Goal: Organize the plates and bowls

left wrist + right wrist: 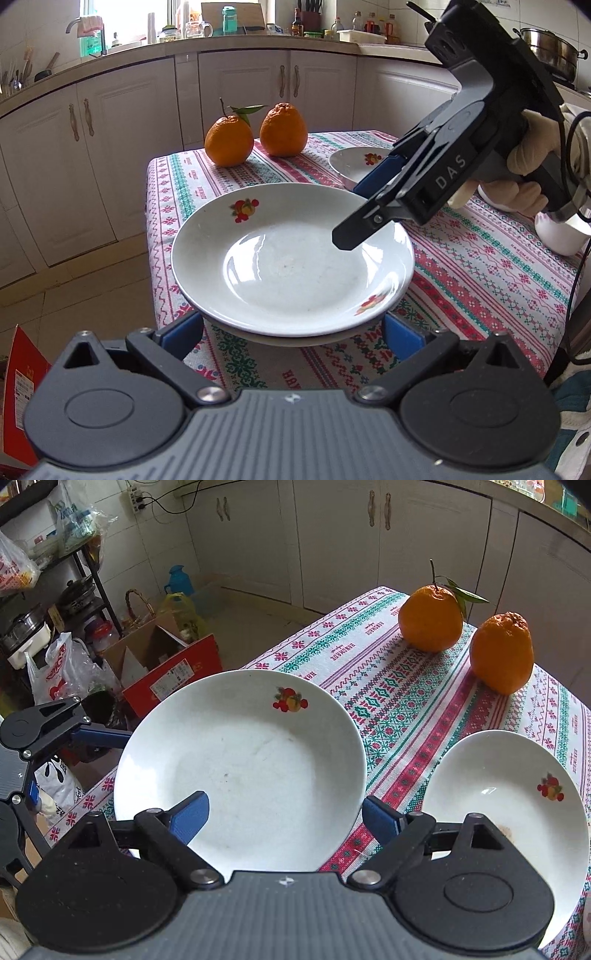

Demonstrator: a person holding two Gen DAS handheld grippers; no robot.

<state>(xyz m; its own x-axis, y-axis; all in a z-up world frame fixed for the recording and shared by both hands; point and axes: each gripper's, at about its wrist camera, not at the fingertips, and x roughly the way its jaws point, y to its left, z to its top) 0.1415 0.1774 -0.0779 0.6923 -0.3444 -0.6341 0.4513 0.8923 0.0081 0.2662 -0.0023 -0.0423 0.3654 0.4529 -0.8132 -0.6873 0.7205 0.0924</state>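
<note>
On the left, our left gripper [291,334] stands wide, its blue pads [183,332] spread to either side of the near rim of the large white plate [291,258], holding nothing. That plate, marked with small fruit prints, sits on top of a second plate whose edge shows just beneath it [295,339], both resting on the patterned tablecloth [480,266] near the table's left edge. Behind the stack, two oranges [229,140] stand side by side at the far edge, one with a stem and leaves.

Moving right, our right gripper [284,816] hovers over the right rim of the large plate, also spread wide and empty; one blue pad [190,816] lies over the plate's basin, the other [380,821] just outside its rim. Whether either pad touches the plate, we cannot tell.

Further right, a smaller white bowl [506,790] with the same fruit print rests on the cloth, near the large plate but apart from it, partly hidden behind our right gripper's body.
</note>
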